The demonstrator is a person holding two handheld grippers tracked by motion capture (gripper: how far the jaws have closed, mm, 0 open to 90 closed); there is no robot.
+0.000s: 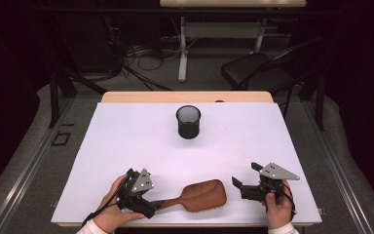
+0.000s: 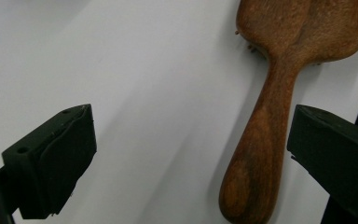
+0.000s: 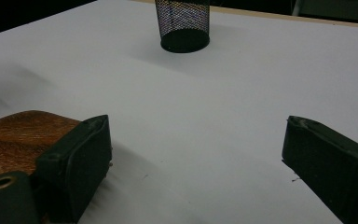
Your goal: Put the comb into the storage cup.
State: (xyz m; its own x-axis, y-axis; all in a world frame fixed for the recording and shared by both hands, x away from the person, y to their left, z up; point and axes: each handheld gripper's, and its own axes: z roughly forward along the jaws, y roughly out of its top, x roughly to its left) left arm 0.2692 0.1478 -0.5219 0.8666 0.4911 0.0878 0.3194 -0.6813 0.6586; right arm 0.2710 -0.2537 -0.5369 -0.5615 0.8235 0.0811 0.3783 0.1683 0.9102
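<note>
A wooden hairbrush [image 1: 202, 195] lies bristles down near the table's front edge, its handle pointing left. My left gripper [image 1: 152, 200] is at the handle's end. In the left gripper view the left gripper [image 2: 193, 135] stands wide open, with the hairbrush handle [image 2: 256, 154] between the jaws, close to the right one and untouched by either pad. My right gripper [image 1: 244, 173] is just right of the brush head, open and empty. In the right gripper view the right gripper [image 3: 200, 140] has the brush head [image 3: 18, 135] beside its left jaw.
A black mesh cup [image 1: 188, 122] stands upright at the middle back of the white table [image 1: 126, 141], and the mesh cup [image 3: 182, 23] appears ahead in the right gripper view. A black chair [image 1: 258, 70] and cables sit on the floor beyond the table.
</note>
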